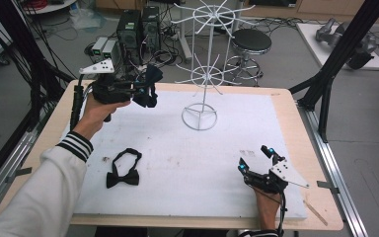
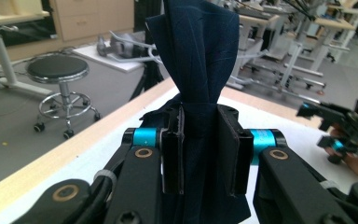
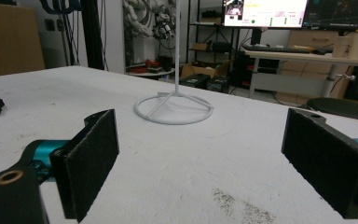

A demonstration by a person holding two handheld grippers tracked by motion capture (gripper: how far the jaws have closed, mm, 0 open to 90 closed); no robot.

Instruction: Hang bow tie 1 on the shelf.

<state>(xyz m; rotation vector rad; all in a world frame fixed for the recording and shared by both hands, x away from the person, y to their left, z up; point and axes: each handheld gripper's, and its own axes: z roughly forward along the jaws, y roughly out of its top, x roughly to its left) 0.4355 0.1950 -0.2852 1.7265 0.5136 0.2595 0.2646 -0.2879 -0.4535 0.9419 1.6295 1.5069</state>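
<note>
While the left gripper [image 1: 139,89] hangs raised over the far left corner of the light wooden worktop [image 1: 288,123], we see its jaws clamped on a dark navy fabric bow tie [image 1: 148,86]. In the left gripper view, the black pads [image 2: 172,156] press the gathered middle of that dark navy fabric bow tie [image 2: 198,60] from both sides, and the cloth fans out above them and hangs below.

We find a second, black bow tie with a looped strap [image 1: 123,170] lying flat on the white foam mat [image 1: 177,163] that covers most of the worktop, at the near left, well apart from both grippers.

A white wire display stand [image 1: 203,74] rises from a round ring base on the far middle of the mat, with spoked arms at two levels. In the right gripper view its ring base and thin pole [image 3: 174,105] stand ahead of the jaws, on the mat.

At the near right, the right gripper [image 1: 257,160] rests low on the mat in the person's hand [image 1: 266,200], its jaws spread wide apart with nothing between them. In the right gripper view the two black pads [image 3: 91,163] sit at opposite sides, with bare white mat between.

A black round stool [image 1: 250,44] stands on the grey floor beyond the worktop's far edge.
</note>
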